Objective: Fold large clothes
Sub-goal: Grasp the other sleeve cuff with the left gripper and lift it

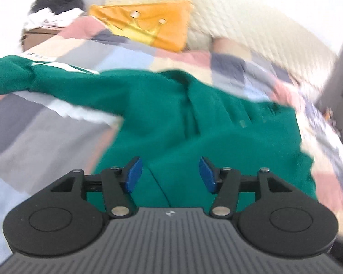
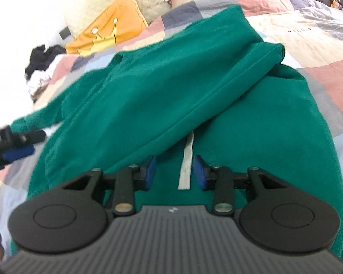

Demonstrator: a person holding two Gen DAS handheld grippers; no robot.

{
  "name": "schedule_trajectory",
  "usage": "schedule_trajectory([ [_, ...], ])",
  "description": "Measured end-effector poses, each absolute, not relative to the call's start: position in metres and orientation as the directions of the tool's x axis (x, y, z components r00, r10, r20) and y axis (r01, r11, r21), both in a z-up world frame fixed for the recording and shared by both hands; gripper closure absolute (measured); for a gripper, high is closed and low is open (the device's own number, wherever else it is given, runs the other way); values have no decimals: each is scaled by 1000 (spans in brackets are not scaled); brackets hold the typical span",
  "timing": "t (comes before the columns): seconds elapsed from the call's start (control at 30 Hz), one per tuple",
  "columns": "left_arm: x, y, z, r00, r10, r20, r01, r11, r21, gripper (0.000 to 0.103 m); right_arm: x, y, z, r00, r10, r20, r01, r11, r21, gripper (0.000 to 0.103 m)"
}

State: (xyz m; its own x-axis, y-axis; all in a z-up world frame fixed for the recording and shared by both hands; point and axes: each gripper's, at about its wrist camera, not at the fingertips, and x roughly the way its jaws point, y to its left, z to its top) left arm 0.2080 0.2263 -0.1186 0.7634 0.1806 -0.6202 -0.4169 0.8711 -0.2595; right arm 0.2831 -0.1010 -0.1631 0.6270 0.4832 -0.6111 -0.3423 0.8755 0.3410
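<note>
A bed covered by a patchwork quilt (image 2: 308, 36) of pink, grey, cream and pale-blue squares fills both views, with bare quilt open on either side of the clothing. On it lies a large green long-sleeved cloth garment (image 2: 148, 96), spread across the middle, one side folded diagonally over the body, its fold edge running from upper right to lower left; a sleeve reaches out toward the quilt's left side. At the head of the bed leans an orange cushion with a crown design (image 1: 148, 25), beside a cream quilted pillow (image 1: 228, 11). A dark heap of clothes (image 1: 54, 4) sits past the bed's far corner. The left gripper (image 1: 170, 174) hovers over the green cloth, blue fingers (image 1: 133, 174) released and empty; the right gripper (image 2: 175, 172) likewise holds nothing, fingers apart astride a pale strip (image 2: 186, 162).
</note>
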Motion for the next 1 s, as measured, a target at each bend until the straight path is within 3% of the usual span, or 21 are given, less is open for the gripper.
schedule_trajectory([
  [0.2, 215, 344, -121, 694, 237, -680, -610, 695, -381, 36, 289, -107, -161, 669, 454, -588, -305, 890, 340, 62],
  [0.3, 206, 407, -143, 683, 249, -686, -671, 584, -457, 29, 293, -108, -163, 681, 434, -590, -291, 900, 326, 62],
  [0.4, 190, 472, -177, 756, 188, -627, -637, 433, -638, 26, 299, -110, -166, 683, 416, -601, -270, 908, 321, 62],
  [0.53, 176, 534, -203, 775, 226, -590, -632, 284, -721, 25, 307, -104, -172, 671, 401, -624, -251, 914, 319, 63],
  [1.0, 175, 665, -244, 785, 409, -464, -547, 108, -830, 25, 311, -61, -181, 661, 336, -671, -285, 940, 189, 65],
])
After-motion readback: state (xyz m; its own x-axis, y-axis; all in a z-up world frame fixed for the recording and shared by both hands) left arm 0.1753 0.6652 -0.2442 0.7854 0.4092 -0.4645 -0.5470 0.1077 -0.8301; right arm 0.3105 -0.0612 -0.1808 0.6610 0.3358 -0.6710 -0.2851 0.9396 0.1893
